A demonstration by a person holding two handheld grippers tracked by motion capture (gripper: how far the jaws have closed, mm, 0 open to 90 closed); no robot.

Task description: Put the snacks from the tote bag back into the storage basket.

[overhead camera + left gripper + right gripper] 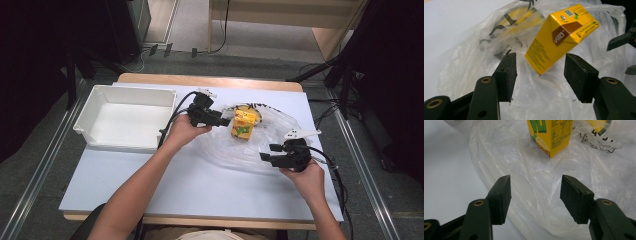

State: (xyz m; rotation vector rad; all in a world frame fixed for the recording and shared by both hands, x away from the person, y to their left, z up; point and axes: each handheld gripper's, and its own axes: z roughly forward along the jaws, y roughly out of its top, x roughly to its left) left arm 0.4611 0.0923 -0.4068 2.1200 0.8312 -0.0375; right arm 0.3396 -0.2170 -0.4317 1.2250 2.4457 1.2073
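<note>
- The left gripper (pixel 539 72) was held with its jaws spread wide and nothing clamped between them.
- The juice carton (pixel 560 35), yellow with a brown flap, stood just beyond the left fingertips (pixel 507 72), ahead of the gap and slightly toward the right-hand pad; no pad touched it.
- The carton rested on a clear plastic bag (pixel 544 100), which spread under and past both left pads.
- In the high view the left gripper (pixel 221 121) pointed at the carton (pixel 244 124) from its left side, close to it.
- The right gripper (pixel 535 197) was also released, jaws apart and empty.
- From the right gripper view the carton (pixel 550 136) stood well ahead of the fingertips (pixel 576 197), roughly in line with the gap; crumpled bag film (pixel 534 175) lay between the pads and the carton.
- In the high view the right gripper (pixel 266 152) hovered over the near edge of the bag (pixel 235 150).
- A white bin (pixel 125 117) sat on the table (pixel 200 185), behind the left hand (pixel 185 130) and away from both sets of fingers.
</note>
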